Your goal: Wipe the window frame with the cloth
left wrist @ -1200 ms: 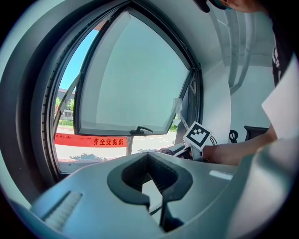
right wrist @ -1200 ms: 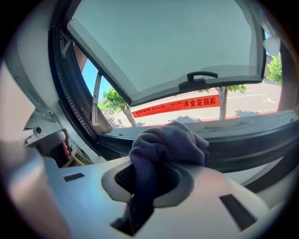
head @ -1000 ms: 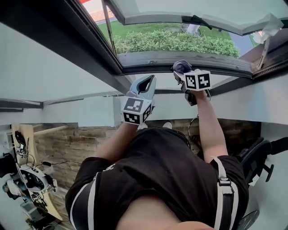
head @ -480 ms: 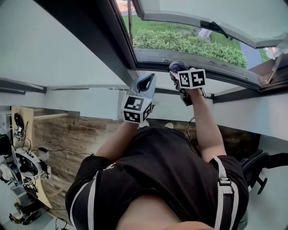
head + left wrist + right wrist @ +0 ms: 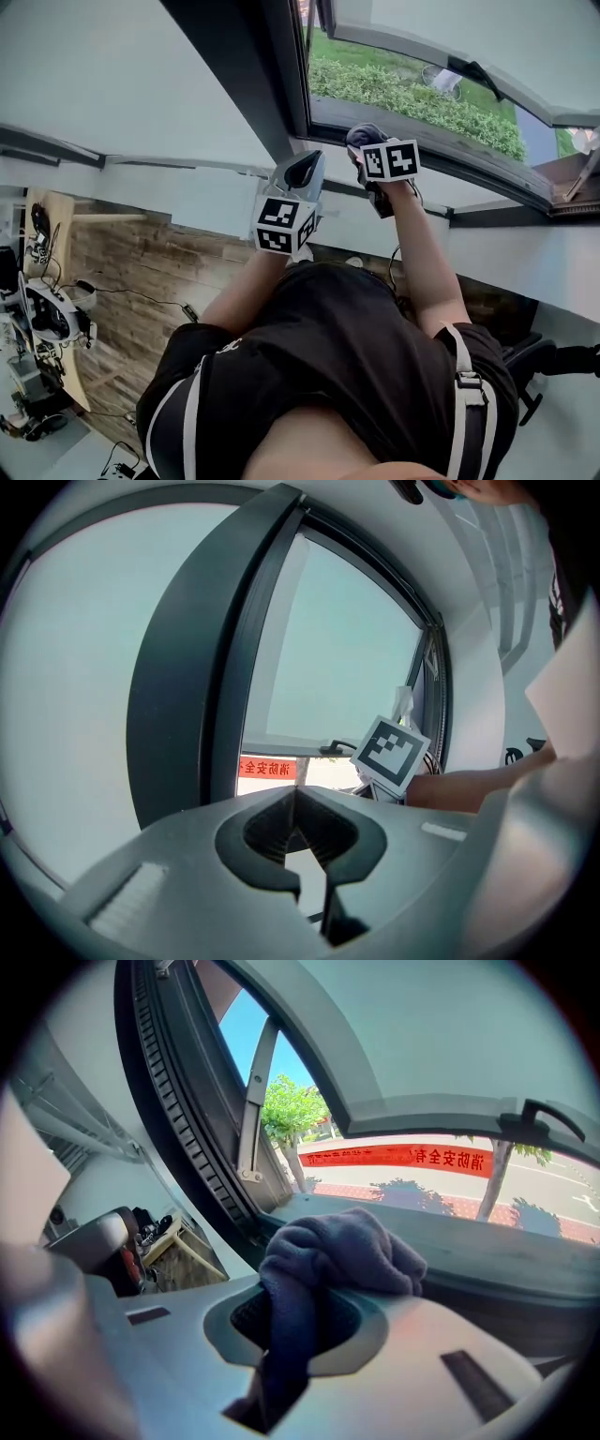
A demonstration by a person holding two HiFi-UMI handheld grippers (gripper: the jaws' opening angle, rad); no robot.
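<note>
A dark grey cloth [image 5: 364, 137] is bunched in my right gripper [image 5: 367, 150], which is shut on it and presses it against the lower rail of the dark window frame [image 5: 441, 161]. In the right gripper view the cloth [image 5: 337, 1255] fills and hides the tips of that gripper [image 5: 298, 1290] and rests on the grey rail [image 5: 506, 1265]. My left gripper [image 5: 302, 174] is held up beside it, just below the frame's lower left corner, shut and empty. In the left gripper view its tips [image 5: 294, 793] meet in front of the dark upright frame post [image 5: 178, 686].
The window sash [image 5: 450, 37] is swung open outward over a green hedge [image 5: 412, 98]. A white sill [image 5: 478, 192] runs below the frame. A stay arm [image 5: 253, 1101] crosses the opening. A desk with equipment [image 5: 42, 309] stands at lower left and a chair [image 5: 553, 361] at right.
My right gripper has slid the cloth leftward along the lower rail, toward the frame's left corner. The head view has swung. The left gripper has stayed about where it was.
</note>
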